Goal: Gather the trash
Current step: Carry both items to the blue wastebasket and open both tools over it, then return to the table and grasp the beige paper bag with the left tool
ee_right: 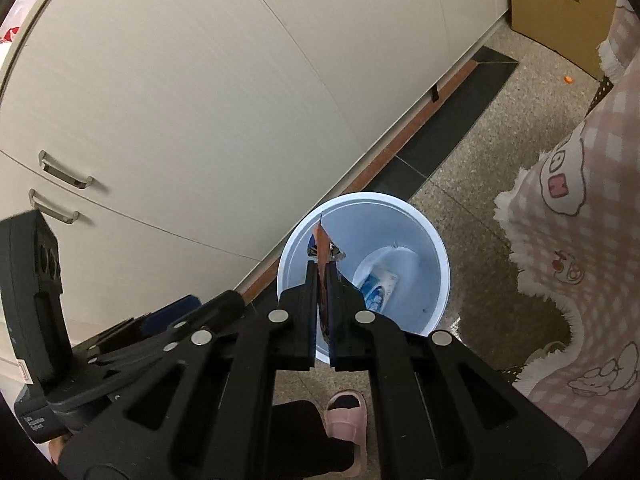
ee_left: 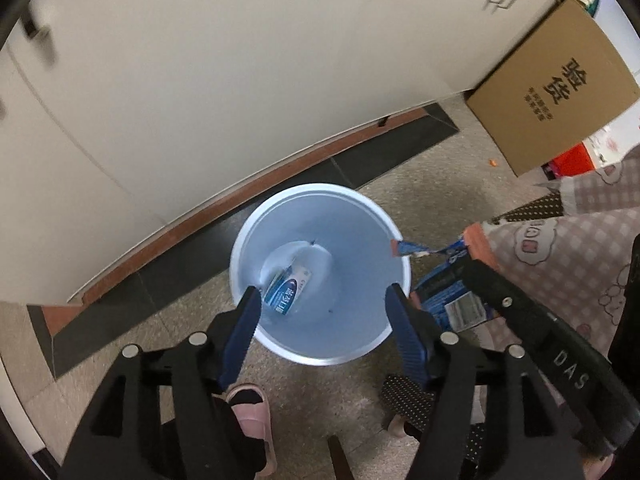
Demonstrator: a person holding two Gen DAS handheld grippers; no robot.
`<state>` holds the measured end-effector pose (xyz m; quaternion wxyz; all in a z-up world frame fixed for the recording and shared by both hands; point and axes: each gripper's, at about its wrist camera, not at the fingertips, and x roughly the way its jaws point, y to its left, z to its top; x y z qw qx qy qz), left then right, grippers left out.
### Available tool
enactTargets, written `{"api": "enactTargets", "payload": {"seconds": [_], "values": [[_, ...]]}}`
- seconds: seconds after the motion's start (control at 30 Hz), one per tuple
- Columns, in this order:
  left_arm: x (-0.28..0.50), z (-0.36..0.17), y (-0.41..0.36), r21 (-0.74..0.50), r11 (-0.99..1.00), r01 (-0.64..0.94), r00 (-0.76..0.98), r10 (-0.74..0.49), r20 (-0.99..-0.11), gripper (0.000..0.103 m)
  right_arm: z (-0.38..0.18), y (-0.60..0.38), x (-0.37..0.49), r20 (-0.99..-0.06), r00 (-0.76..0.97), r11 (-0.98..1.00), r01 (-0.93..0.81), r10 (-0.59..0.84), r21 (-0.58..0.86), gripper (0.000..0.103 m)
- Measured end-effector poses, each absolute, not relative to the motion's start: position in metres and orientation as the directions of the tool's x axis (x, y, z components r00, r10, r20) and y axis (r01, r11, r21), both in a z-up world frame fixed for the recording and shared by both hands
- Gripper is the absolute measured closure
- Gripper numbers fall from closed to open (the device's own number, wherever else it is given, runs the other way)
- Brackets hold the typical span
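Observation:
A white waste bin [ee_left: 256, 236] stands on the floor by the cabinets, with a blue and white packet [ee_left: 286, 286] lying at its bottom. My left gripper [ee_left: 322, 300] is open and empty, held above the bin's near side. My right gripper [ee_right: 321, 270] is shut on a blue and orange snack wrapper [ee_right: 321, 242] and holds it over the bin's [ee_right: 436, 248] left rim. In the left wrist view the wrapper [ee_left: 448, 300] hangs at the bin's right rim. The packet in the bin also shows in the right wrist view [ee_right: 378, 288].
Cream cabinet doors [ee_left: 240, 80] with a dark plinth run behind the bin. A cardboard box [ee_left: 560, 92] stands at the far right. A small orange scrap [ee_right: 567, 79] lies on the speckled floor. The person's pink slippers [ee_right: 348, 420] and pink checked garment [ee_right: 580, 240] are close by.

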<state>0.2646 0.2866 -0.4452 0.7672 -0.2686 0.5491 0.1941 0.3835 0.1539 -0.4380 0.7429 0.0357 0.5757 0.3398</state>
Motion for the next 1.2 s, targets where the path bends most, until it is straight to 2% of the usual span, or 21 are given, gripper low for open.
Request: {"api": "enactTargets", "payload": {"seconds": [0.3, 0.37, 0.43, 0.73, 0.87, 1.0, 1.2], "values": [[0.252, -0.44, 0.3, -0.211, 0.719, -0.662, 0.32, 0.017, -0.947, 0.037, -0.434, 0.167, 0.384, -0.819, 0.11, 0.755, -0.47, 0.563, 0.457, 0.098], [0.249, -0.436, 0.303, -0.219, 0.709, -0.67, 0.327, 0.017, -0.945, 0.036, -0.431, 0.17, 0.384, -0.819, 0.119, 0.759, -0.469, 0.561, 0.452, 0.086], [0.244, -0.431, 0.306, -0.227, 0.699, -0.679, 0.333, 0.018, -0.943, 0.036, -0.428, 0.168, 0.384, -0.818, 0.131, 0.762, -0.467, 0.561, 0.448, 0.045], [0.231, -0.391, 0.305, -0.273, 0.676, -0.684, 0.398, 0.033, -0.917, 0.036, -0.39, 0.161, 0.367, -0.815, 0.224, 0.774, -0.515, 0.535, 0.367, 0.044], [0.221, -0.357, 0.297, -0.299, 0.683, -0.666, 0.449, 0.047, -0.892, 0.036, -0.348, 0.157, 0.35, -0.796, 0.317, 0.786, -0.547, 0.515, 0.29, 0.044], [0.21, -0.31, 0.284, -0.332, 0.695, -0.638, 0.525, 0.078, -0.847, 0.036, -0.296, 0.142, 0.329, -0.747, 0.403, 0.788, -0.561, 0.529, 0.256, 0.044], [0.19, -0.223, 0.244, -0.36, 0.76, -0.541, 0.66, 0.118, -0.742, 0.036, -0.201, 0.091, 0.286, -0.605, 0.559, 0.795, -0.565, 0.567, 0.222, 0.044]]}}
